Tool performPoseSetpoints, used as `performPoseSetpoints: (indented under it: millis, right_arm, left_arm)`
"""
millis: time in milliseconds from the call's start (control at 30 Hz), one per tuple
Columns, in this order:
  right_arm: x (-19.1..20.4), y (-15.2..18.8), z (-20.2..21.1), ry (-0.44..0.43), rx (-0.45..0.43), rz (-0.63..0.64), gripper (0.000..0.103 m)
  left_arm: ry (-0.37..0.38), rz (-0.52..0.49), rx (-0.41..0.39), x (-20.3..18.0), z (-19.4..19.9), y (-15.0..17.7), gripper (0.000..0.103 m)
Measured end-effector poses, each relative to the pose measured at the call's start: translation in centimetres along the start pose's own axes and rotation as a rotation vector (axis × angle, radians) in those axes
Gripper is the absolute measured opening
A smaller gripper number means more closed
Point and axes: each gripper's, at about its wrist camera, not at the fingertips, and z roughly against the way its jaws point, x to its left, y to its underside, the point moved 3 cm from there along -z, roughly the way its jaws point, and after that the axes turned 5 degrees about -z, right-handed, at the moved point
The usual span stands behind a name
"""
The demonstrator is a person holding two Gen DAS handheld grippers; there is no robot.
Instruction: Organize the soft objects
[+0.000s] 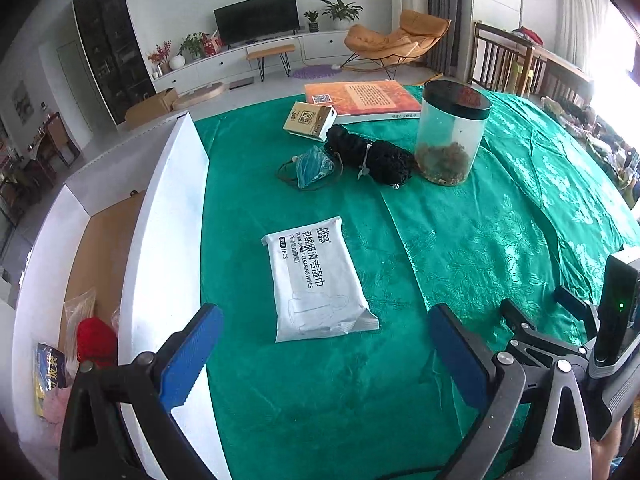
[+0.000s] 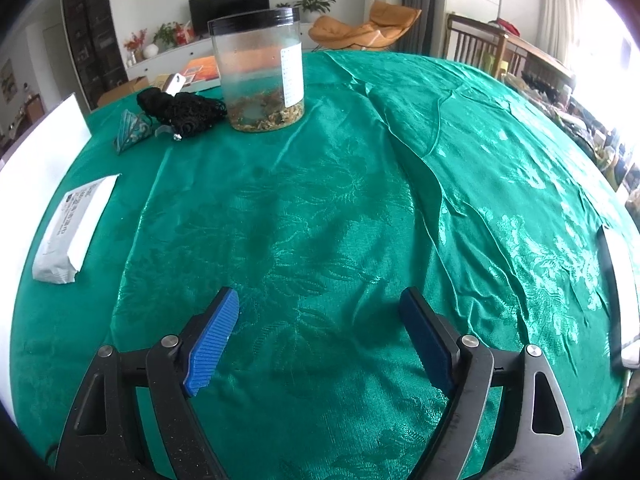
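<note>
- At the far left edge of the table stands a white box [image 1: 168,216] with its flap up; inside lie a red yarn ball [image 1: 96,340], a pink soft thing and some packets.
- The left gripper [image 1: 320,356] hovers over the green tablecloth [image 1: 480,240], jaws wide apart and empty, framing the white wipes pack [image 1: 320,280], which lies flat just right of the box.
- Farther off sit a blue face mask [image 1: 314,166] touching a black net bundle [image 1: 372,154], which touches a clear jar [image 1: 450,132]; behind them lie a small carton [image 1: 310,120] and an orange book [image 1: 364,100].
- The right gripper [image 2: 320,336] hangs over bare cloth, jaws wide apart, holding nothing.
</note>
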Motion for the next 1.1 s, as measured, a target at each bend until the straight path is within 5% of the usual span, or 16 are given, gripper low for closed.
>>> performPoseSetpoints:
  millis: [500,700,967,1100]
  right_arm:
    - [0.0,0.0,0.0,-0.002,0.002,-0.001,0.086]
    - [0.0,0.0,0.1,-0.002,0.002,-0.001,0.087]
    - [-0.1,0.0,0.2,-0.007,0.001,-0.005,0.086]
    - [-0.5,-1.3,1.0,-0.113,-0.035,-0.051,0.087]
  left_arm:
    - [-0.092,-0.099,0.012,-1.8,-1.9,-1.0,0.101]
    - [0.038,0.098,0.112,-0.2,-6.1,-1.4,0.101]
    - [-0.029,0.206,0.196,2.4,-11.4,-1.0,0.101]
    - [0.001,0.239,0.206,2.8,-12.1,-0.6,0.101]
